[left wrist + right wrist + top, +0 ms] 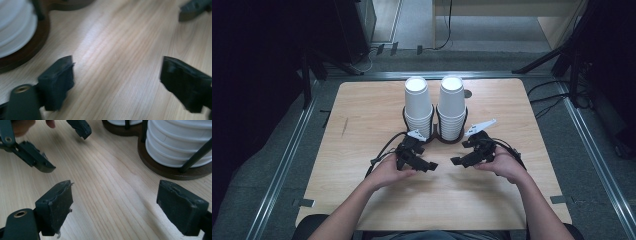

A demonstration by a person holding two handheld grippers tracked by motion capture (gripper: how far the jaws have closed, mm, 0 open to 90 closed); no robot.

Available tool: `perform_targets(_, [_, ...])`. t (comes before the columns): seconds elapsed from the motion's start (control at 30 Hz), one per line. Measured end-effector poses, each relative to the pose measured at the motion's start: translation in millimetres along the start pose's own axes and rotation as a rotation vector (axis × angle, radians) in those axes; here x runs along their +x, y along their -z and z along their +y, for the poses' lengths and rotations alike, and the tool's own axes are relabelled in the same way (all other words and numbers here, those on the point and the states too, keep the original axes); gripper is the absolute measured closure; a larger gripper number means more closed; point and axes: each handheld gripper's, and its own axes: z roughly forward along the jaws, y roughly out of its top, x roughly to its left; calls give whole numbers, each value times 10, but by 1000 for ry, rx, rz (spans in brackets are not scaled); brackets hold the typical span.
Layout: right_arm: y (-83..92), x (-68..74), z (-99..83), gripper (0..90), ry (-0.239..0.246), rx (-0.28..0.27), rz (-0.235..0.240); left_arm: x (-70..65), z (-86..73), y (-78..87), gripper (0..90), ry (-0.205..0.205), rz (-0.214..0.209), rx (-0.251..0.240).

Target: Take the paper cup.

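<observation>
Two tall stacks of white paper cups, one on the left [418, 106] and one on the right [452, 104], stand in a dark double-ring holder [435, 136] at the middle of the wooden table [362, 115]. Just in front of the holder, a person's hands hold both grippers low over the wood. My left gripper [424, 152] is open with nothing between its jaws [117, 72]; the left cup stack [15, 27] lies beside it. My right gripper [462, 151] is open and empty too [115, 195], near the right cup stack [175, 145] and the holder's base [162, 171]. The two grippers point towards each other.
A small round grommet [468, 93] sits in the table behind the cups. Metal floor rails [287, 155] run along both sides of the table. Black stand legs [557, 55] and cables lie on the floor at the back.
</observation>
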Motion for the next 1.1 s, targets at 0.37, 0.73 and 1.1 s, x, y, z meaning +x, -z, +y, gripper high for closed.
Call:
perform_targets(0.37, [38, 10, 49, 180, 21, 9, 9, -68, 33, 68, 302, -132, 56, -16])
perform_targets(0.73, [103, -7, 20, 292, 27, 1, -2, -49, 94, 217, 436, -139, 20, -44])
perform_targets(1.1, [175, -7, -26, 494, 30, 6, 21, -53, 144, 252, 543, -150, 6, -62])
